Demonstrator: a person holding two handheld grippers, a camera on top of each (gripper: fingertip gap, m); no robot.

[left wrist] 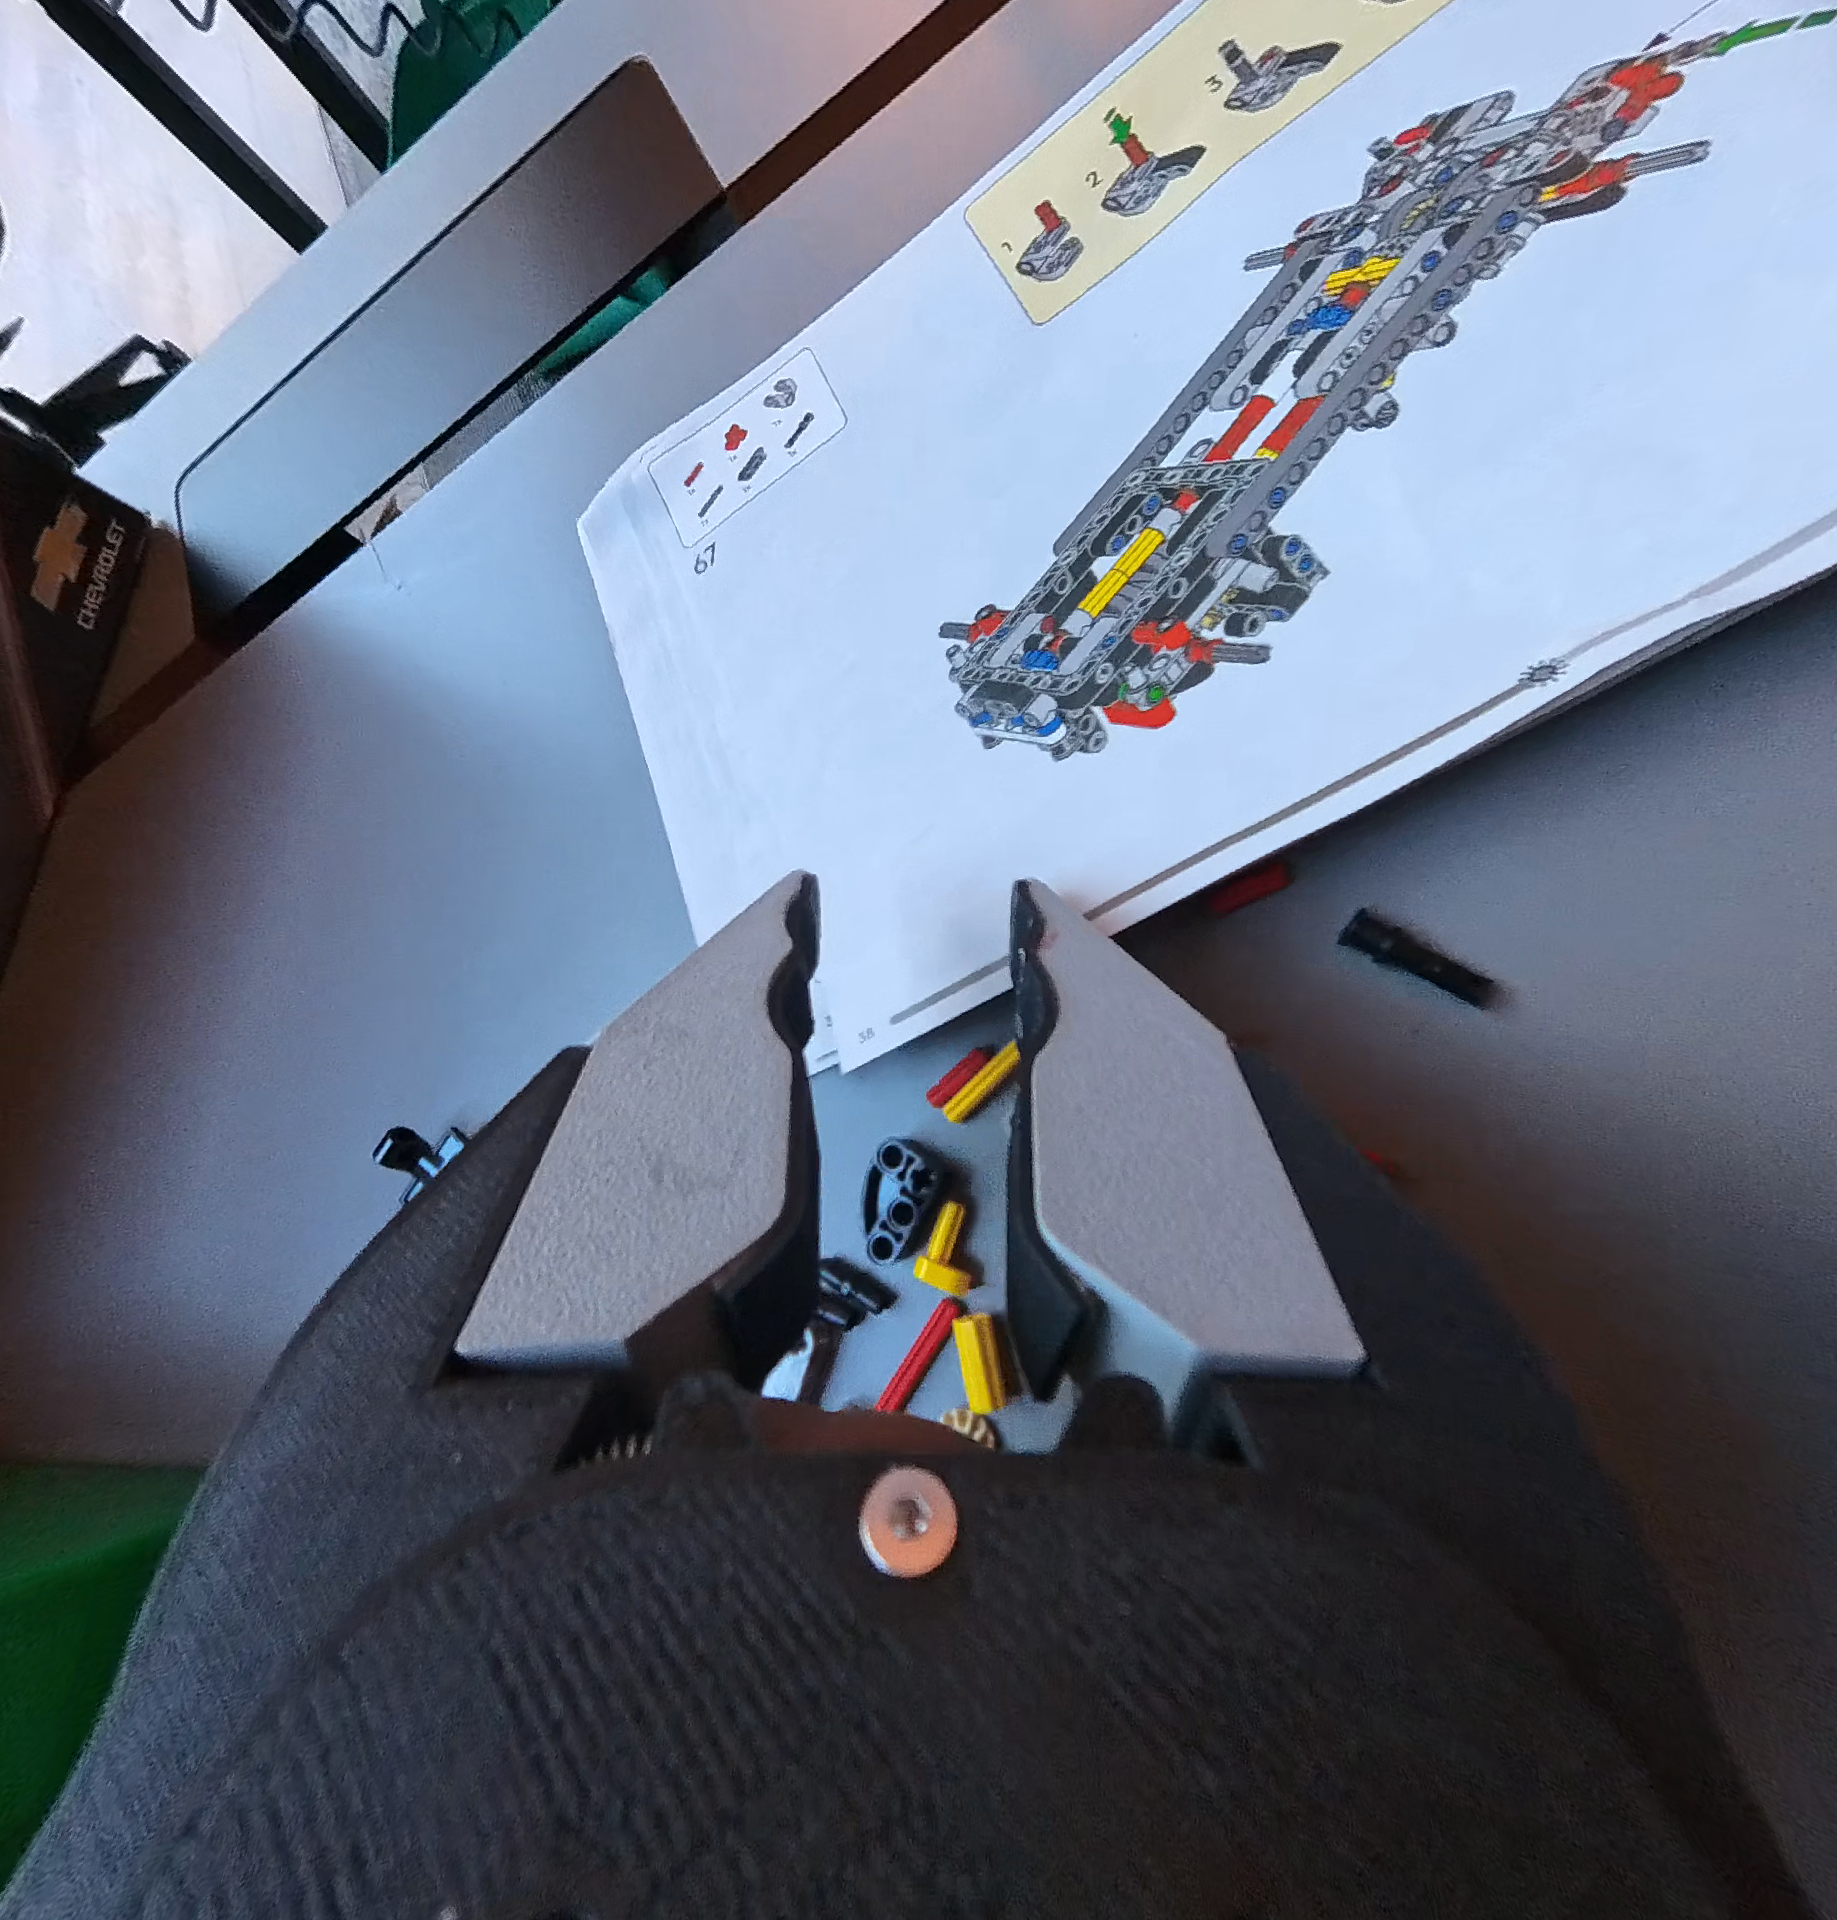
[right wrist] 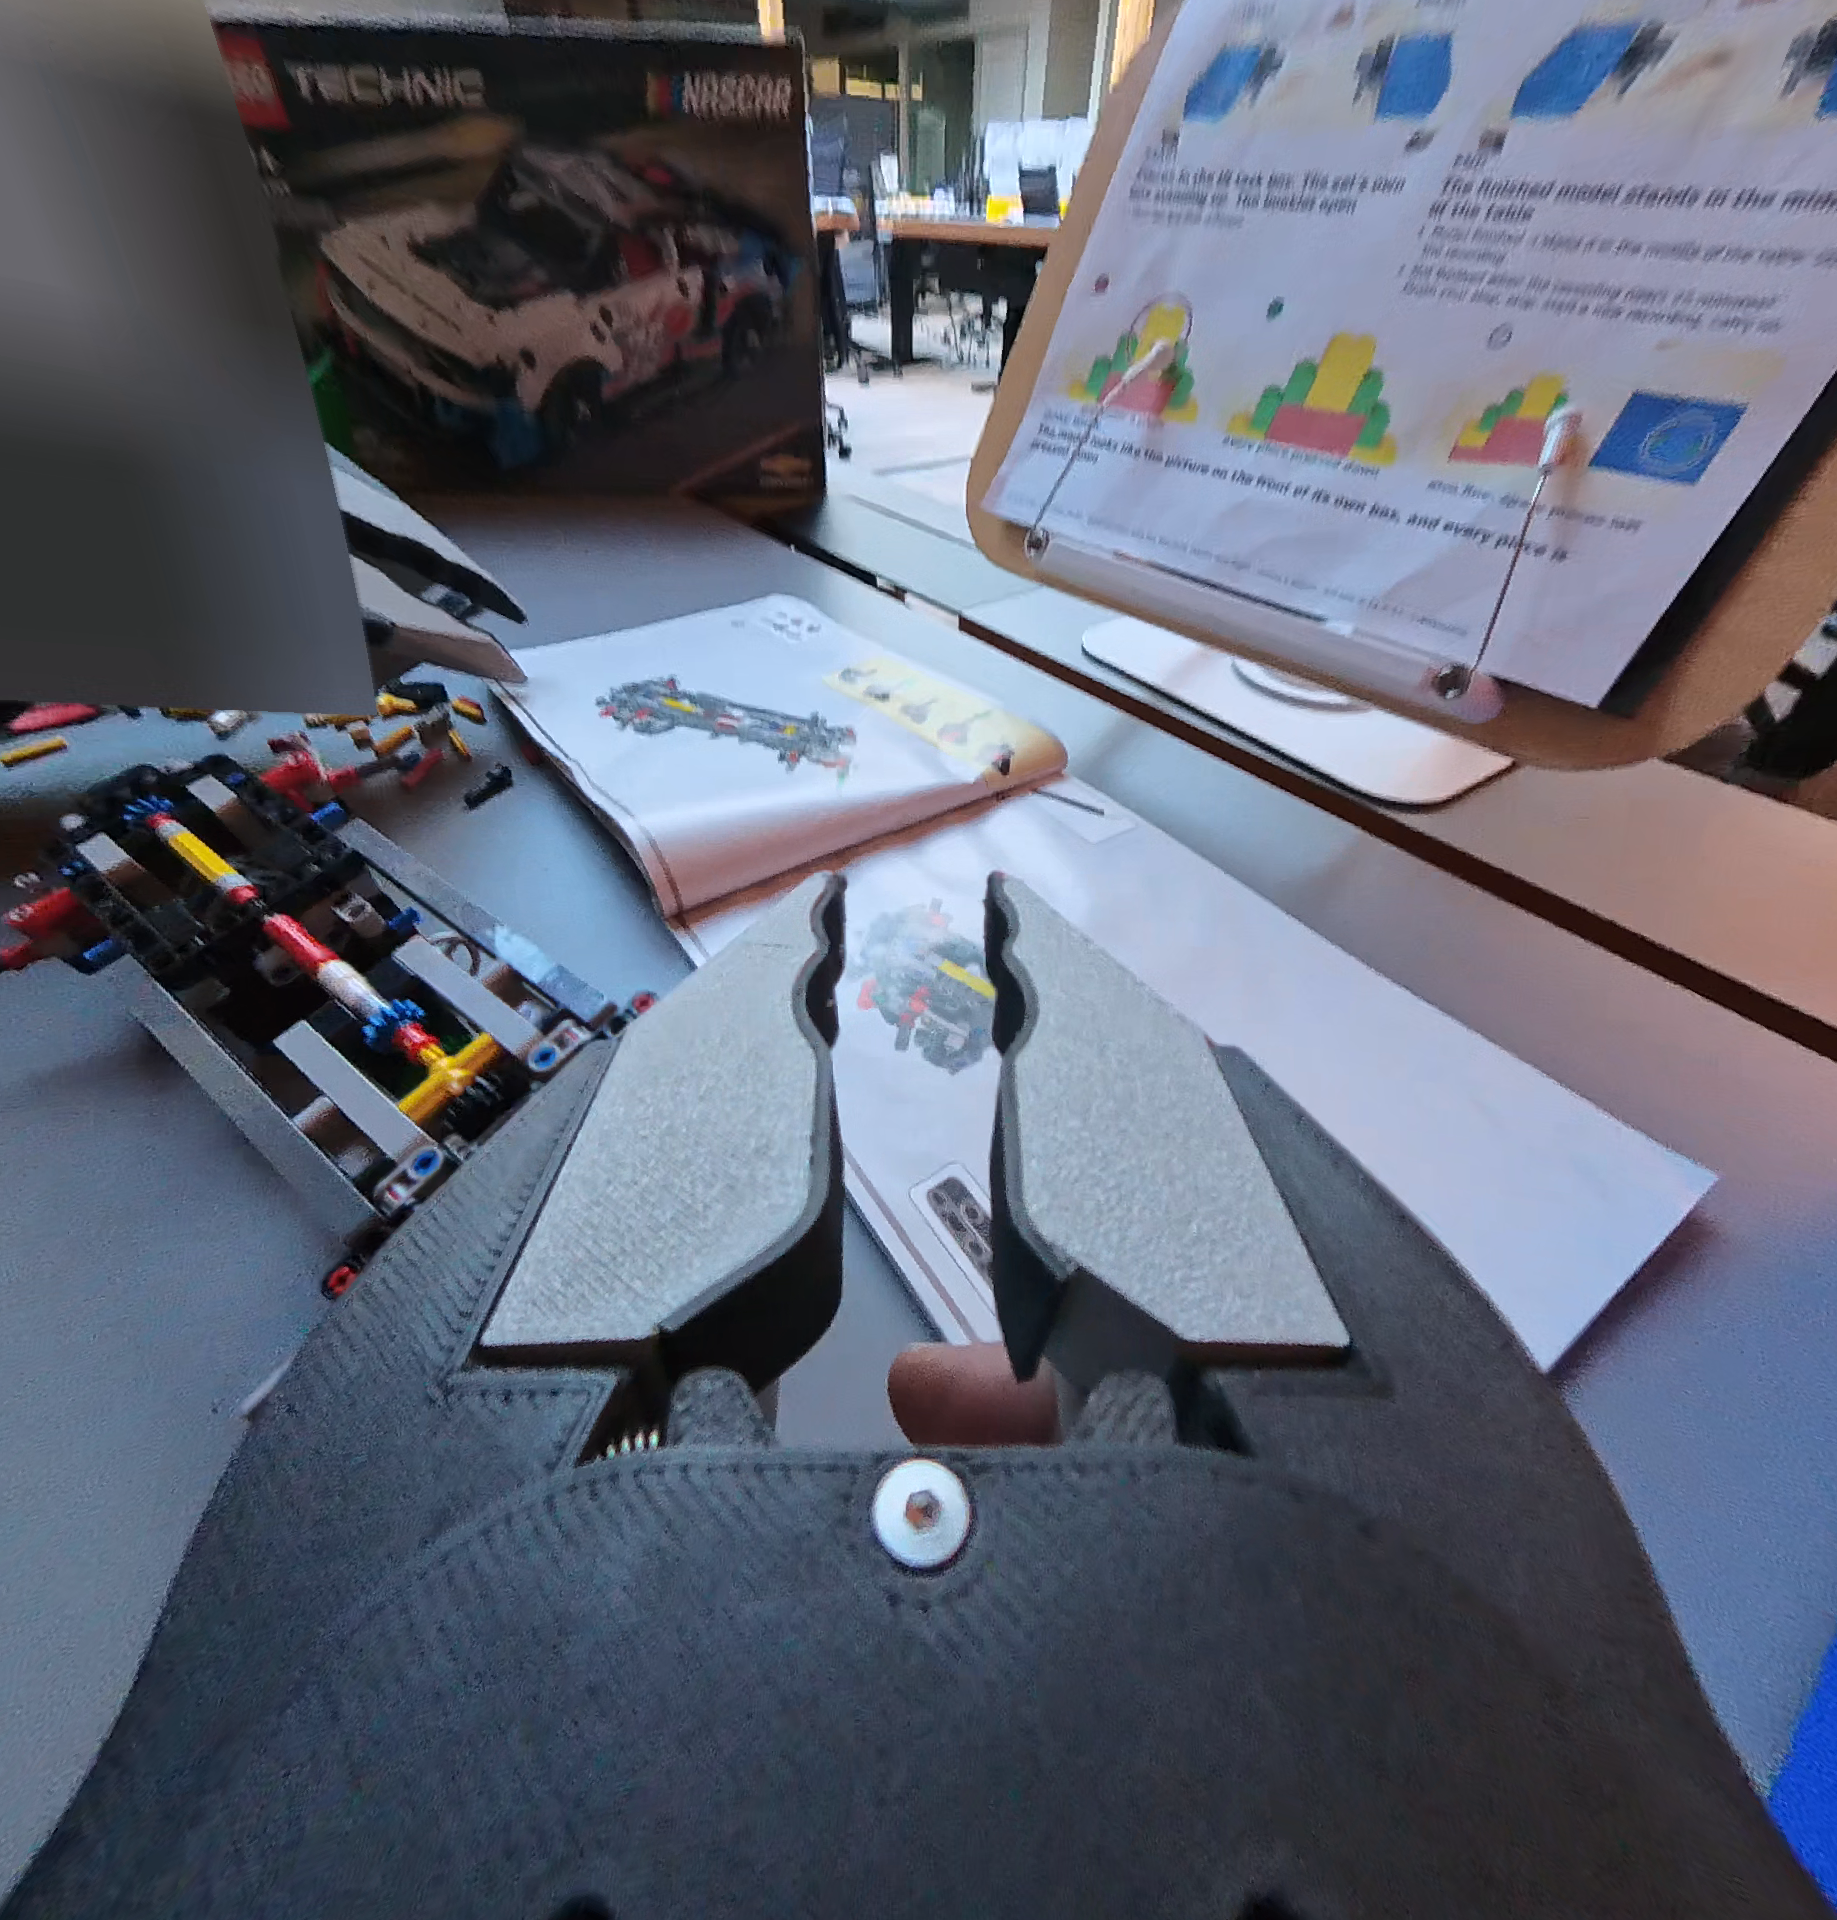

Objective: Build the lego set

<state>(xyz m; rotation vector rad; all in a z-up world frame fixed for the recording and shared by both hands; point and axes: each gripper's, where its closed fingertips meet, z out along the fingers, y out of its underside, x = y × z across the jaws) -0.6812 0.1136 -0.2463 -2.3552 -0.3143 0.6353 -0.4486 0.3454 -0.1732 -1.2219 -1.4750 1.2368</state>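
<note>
My left gripper (left wrist: 914, 914) is open and empty, tilted over the grey table (left wrist: 322, 935) at the near corner of an open instruction booklet (left wrist: 997, 582). Under its fingers lie loose building pieces: a small black beam (left wrist: 898, 1200), yellow pins (left wrist: 945, 1247), a red axle (left wrist: 919, 1356) and a red and yellow pair (left wrist: 976, 1081). My right gripper (right wrist: 914, 904) is open and empty above the booklet's right page (right wrist: 1309, 1039). A partly built chassis (right wrist: 301, 977) lies on the table to its left. The left gripper (right wrist: 509, 646) also shows far off, beside the booklet's left page (right wrist: 748, 727).
A black pin (left wrist: 1413, 956) and a red piece (left wrist: 1246, 888) lie by the booklet's edge. The set's box (right wrist: 540, 270) stands at the back left. A wooden stand with a printed sheet (right wrist: 1413, 364) rises at the right. More loose pieces (right wrist: 405, 727) lie beyond the chassis. There is about 35 centimeters between the tips of the two grippers. From my left tips it is roughly 7 centimeters to the black pin (left wrist: 1413, 956); from my right, 25 centimeters. It is also in sight in the right wrist view (right wrist: 488, 785).
</note>
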